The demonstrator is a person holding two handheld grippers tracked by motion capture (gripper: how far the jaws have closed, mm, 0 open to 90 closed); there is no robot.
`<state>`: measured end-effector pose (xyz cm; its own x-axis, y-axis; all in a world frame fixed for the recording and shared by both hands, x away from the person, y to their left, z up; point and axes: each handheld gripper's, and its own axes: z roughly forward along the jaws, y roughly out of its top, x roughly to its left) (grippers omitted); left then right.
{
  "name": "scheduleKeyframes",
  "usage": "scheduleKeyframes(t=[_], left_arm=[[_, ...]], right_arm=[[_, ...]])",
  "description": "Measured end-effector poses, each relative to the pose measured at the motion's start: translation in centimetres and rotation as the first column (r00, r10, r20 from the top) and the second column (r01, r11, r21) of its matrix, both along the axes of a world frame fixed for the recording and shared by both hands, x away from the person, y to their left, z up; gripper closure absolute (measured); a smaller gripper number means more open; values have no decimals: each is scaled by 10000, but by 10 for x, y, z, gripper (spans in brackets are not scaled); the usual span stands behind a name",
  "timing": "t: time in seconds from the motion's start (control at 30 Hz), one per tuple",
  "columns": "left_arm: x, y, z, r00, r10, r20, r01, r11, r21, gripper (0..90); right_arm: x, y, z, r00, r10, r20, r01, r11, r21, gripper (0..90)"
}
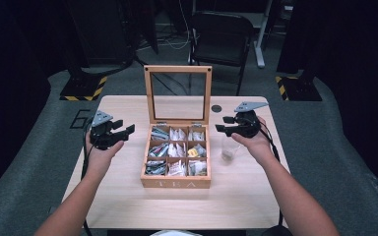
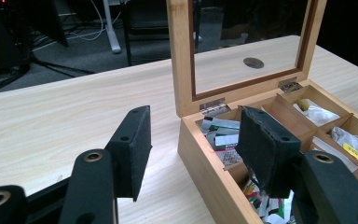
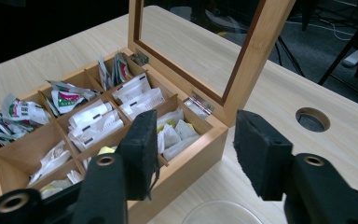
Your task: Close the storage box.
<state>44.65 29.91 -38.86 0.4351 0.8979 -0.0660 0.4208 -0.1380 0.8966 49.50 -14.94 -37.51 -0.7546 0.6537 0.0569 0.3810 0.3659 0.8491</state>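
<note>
Claw [image 1: 228,124] on the right hand stood spread and empty above a clear glass [image 1: 230,148], which rested on the table [image 1: 128,206] just right of the open tea box [image 1: 176,183]. Left claw [image 1: 119,132], also spread and empty, hovered left of the box.

Two black grippers: left gripper [image 1: 120,132], right gripper [image 1: 224,124]. Grey three-cornered plate [image 1: 101,117] atop each. Square black foam pads [image 2: 131,149], edges frayed. Brass-ringed screw holes [image 3: 105,161] in jaw arms. Black cable [image 1: 273,145] trailing. Forearms bare, no sleeves.
</note>
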Motion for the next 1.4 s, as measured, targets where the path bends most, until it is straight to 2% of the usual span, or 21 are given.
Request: scheduleKeyframes(t=[0.17,0.43,0.47,0.67,0.77,1.13,1.4], left_arm=[[2,0,1,10000,14,28,-14,10000,21,424],[4,1,6,9999,124,40,-124,9999,29,419],[4,2,7,9998,118,133,-118,9999,36,417],[4,5,7,9998,140,112,-140,9999,-5,418],[5,5,7,9998,179,89,-178,9998,-91,419],[8,2,5,9999,115,53,-114,9999,-119,423],[9,3,7,10000,62,12,-62,9999,-130,424]], right_arm=[[4,6,3,9999,99,55,-100,9999,73,414],[10,11,13,9994,78,345,-82,9999,113,398],[11,12,14,9994,90,325,-93,9999,95,398],[18,16,18,9994,63,339,-65,10000,75,403],[23,18,17,9991,91,407,-94,9999,91,409],[46,26,6,9997,-18,226,21,10000,-96,428],[55,33,0,9998,-23,178,27,9998,-177,429]])
